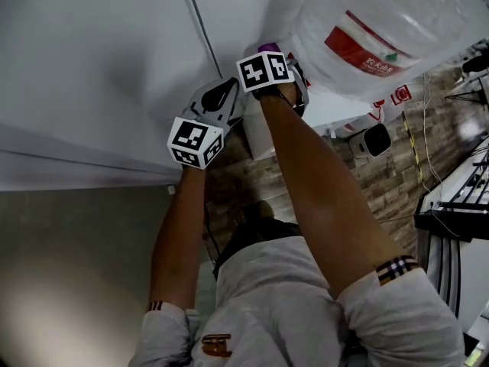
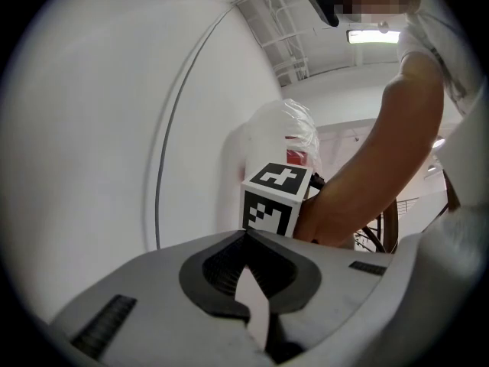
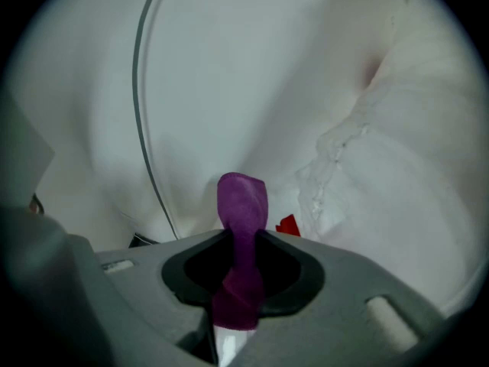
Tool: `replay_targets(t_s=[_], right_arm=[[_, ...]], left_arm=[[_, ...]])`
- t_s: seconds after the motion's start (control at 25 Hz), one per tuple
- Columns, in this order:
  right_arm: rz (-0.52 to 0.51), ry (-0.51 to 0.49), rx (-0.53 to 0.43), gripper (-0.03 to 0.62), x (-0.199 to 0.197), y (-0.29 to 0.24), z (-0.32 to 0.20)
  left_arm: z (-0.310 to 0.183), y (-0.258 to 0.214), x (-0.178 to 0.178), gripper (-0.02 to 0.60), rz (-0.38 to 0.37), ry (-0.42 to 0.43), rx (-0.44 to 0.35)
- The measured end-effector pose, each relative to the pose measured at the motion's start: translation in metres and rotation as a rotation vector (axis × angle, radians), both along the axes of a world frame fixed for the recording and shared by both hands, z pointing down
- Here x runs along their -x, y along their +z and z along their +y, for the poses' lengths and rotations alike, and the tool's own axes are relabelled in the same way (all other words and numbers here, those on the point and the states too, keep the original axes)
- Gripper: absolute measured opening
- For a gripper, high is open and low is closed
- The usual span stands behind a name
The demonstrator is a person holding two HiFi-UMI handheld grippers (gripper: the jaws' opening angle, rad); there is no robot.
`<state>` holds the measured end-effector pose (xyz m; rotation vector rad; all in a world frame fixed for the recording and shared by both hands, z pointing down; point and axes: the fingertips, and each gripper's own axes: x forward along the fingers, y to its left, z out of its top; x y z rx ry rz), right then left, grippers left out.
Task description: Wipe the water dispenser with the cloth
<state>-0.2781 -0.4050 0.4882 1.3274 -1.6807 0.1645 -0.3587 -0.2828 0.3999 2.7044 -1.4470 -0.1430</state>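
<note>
The water dispenser's white body (image 1: 258, 132) stands against a wall, with a clear plastic-wrapped bottle (image 1: 382, 29) with a red label on top. My right gripper (image 1: 269, 52) is raised to the top of the dispenser beside the bottle and is shut on a purple cloth (image 1: 267, 47). In the right gripper view the cloth (image 3: 243, 205) sticks up from between the jaws of the gripper (image 3: 241, 239), close to the bottle's wrap (image 3: 397, 167). My left gripper (image 1: 228, 92) hangs just left and lower, shut with nothing in it (image 2: 248, 243). From there the dispenser (image 2: 235, 174) shows behind the right gripper's marker cube (image 2: 275, 197).
A white wall (image 1: 99, 67) with a thin grey cable (image 1: 200, 29) runs along the left. Wood-pattern floor (image 1: 382, 182) lies below, with a small white device (image 1: 372, 140) by the wall. A black rack (image 1: 458, 205) stands at the right.
</note>
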Motion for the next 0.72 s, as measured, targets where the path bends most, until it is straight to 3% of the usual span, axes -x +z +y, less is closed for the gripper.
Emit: replay_targets(t_s=[0.36, 0.72], right_arm=[[0.059, -0.002, 0.03, 0.094, -0.015, 0.005, 0.019], [0.106, -0.099, 0.049, 0.094, -0.023, 0.008, 0.055]], left_arm=[[0.005, -0.001, -0.005, -0.002, 0.004, 0.019, -0.004], [0.018, -0.005, -0.015, -0.002, -0.009, 0.031, -0.006]])
